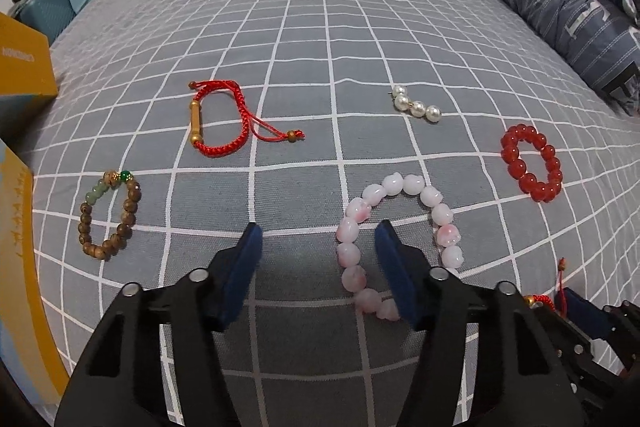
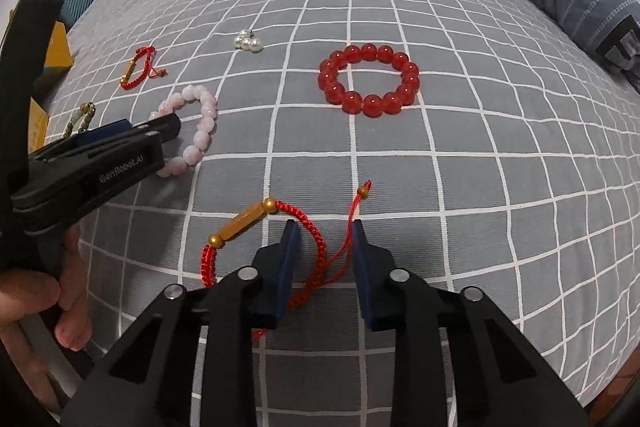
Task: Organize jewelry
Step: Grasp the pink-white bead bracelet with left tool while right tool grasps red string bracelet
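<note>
Several bracelets lie on a grey grid-pattern bedsheet (image 1: pixel 304 27). My left gripper (image 1: pixel 320 231) is open low over the pink bead bracelet (image 1: pixel 347 230). Its right finger is inside the loop and the loop's left side lies between the jaws, untouched by the left pad. My right gripper (image 2: pixel 324 227) is open over a red cord bracelet with a gold tube (image 2: pixel 240 223). The braid and loose cords run between its jaws with gaps showing. A red bead bracelet (image 2: pixel 370 105), a pearl piece (image 1: pixel 416 105), a second red cord bracelet (image 1: pixel 218 151) and a wooden bead bracelet (image 1: pixel 86 223) lie apart.
Yellow boxes (image 1: pixel 24 67) stand at the sheet's left edge. A rolled blue quilt (image 1: pixel 560 7) runs along the right side. A teal bag (image 1: pixel 52 7) sits at the back left. A person's hand (image 2: pixel 48 291) holds the left gripper's handle.
</note>
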`<state>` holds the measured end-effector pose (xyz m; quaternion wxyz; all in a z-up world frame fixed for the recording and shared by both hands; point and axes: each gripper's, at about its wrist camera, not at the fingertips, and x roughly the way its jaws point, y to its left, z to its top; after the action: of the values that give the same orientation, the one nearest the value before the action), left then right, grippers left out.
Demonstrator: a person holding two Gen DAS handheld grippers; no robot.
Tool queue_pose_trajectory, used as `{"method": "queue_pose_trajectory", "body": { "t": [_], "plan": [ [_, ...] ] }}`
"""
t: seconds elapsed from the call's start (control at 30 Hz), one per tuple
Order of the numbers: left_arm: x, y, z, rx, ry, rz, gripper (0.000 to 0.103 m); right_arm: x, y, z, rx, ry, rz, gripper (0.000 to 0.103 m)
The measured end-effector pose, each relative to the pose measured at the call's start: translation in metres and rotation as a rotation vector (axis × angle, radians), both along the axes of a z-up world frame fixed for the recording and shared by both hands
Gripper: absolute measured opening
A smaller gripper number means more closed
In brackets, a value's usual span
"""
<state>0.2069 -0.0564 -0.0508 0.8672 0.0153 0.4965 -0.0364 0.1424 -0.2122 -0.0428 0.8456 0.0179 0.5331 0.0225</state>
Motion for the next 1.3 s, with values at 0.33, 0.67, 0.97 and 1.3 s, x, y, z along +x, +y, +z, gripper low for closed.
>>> {"method": "queue_pose_trajectory", "body": {
  "t": [0.33,0.67,0.97,1.3],
  "plan": [
    [-0.005,0.010,0.008,-0.010,0.015,-0.007,0.016,0.001,0.002,-0.001,-0.010,0.015,-0.006,0.009],
    [-0.013,0.023,0.021,-0.055,0.004,-0.013,0.010,-0.002,-0.003,0.006,0.026,0.007,-0.028,0.006],
    [-0.026,0.027,0.039,-0.095,-0.033,-0.022,0.010,-0.008,-0.004,0.017,0.037,-0.031,-0.036,0.006],
    [-0.040,0.032,0.058,-0.116,-0.065,-0.036,0.010,-0.015,0.002,0.035,0.045,-0.081,-0.032,0.006]
  ]
}}
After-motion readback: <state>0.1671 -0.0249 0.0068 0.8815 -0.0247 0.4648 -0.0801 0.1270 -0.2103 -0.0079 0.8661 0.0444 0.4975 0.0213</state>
